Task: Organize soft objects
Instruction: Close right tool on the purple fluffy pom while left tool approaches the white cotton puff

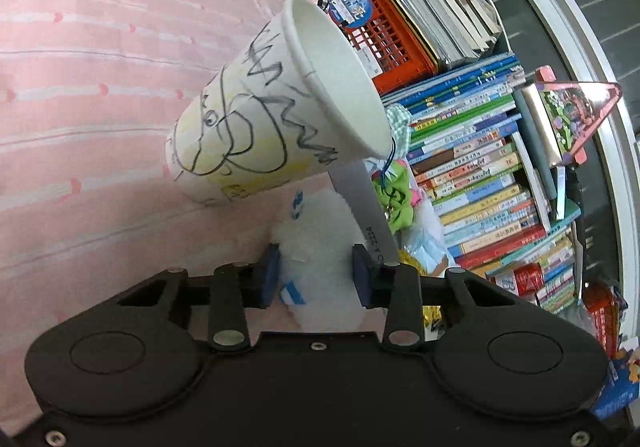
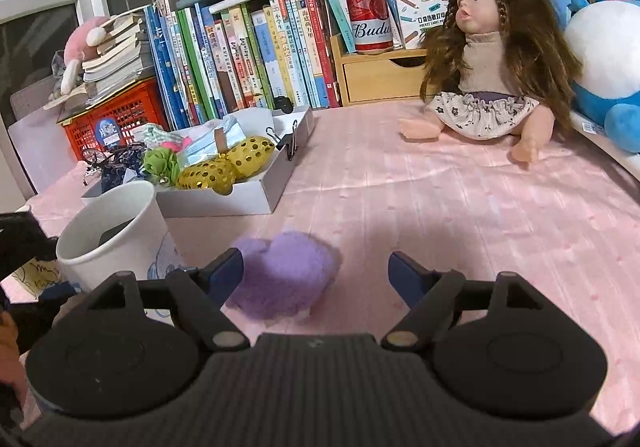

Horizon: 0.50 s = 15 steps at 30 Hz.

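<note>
Beside the paper cup (image 2: 112, 231), apparently meant as the container, a white plush (image 1: 316, 247) is clamped between the left gripper (image 1: 316, 275) pads, while the purple plush (image 2: 284, 275) lies uncaught inside the right gripper (image 2: 316, 275), spread wide.

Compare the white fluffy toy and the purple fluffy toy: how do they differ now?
The white fluffy toy is clamped between the left gripper fingers; the purple fluffy toy lies free on the pink cloth, under the open right gripper. The white one has a blue striped tag; the purple one shows none. Both look soft and fuzzy.
</note>
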{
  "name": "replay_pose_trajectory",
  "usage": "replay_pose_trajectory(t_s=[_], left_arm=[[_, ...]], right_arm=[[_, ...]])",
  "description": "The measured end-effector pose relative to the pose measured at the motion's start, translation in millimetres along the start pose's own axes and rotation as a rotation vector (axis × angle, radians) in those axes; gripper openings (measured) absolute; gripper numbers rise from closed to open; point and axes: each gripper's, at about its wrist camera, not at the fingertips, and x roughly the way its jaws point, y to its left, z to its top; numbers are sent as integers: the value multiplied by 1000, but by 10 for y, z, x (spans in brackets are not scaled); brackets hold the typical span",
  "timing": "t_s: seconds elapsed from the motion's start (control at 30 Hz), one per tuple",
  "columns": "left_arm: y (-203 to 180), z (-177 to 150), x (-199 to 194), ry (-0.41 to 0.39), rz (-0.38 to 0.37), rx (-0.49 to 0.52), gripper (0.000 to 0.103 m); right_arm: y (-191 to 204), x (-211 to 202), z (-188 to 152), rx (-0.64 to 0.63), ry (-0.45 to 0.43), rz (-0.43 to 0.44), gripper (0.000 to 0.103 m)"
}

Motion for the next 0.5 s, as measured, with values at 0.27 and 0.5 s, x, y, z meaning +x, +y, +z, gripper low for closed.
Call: replay_pose_trajectory(t_s=[0.27,0.5], left_arm=[[130,-25,-311,66,-35,86,34],[158,-51,-553,150,-44,257,23]], right_arm=[[36,66,-3,-2,11,11,86],[77,165,18,-16,31,32,87]])
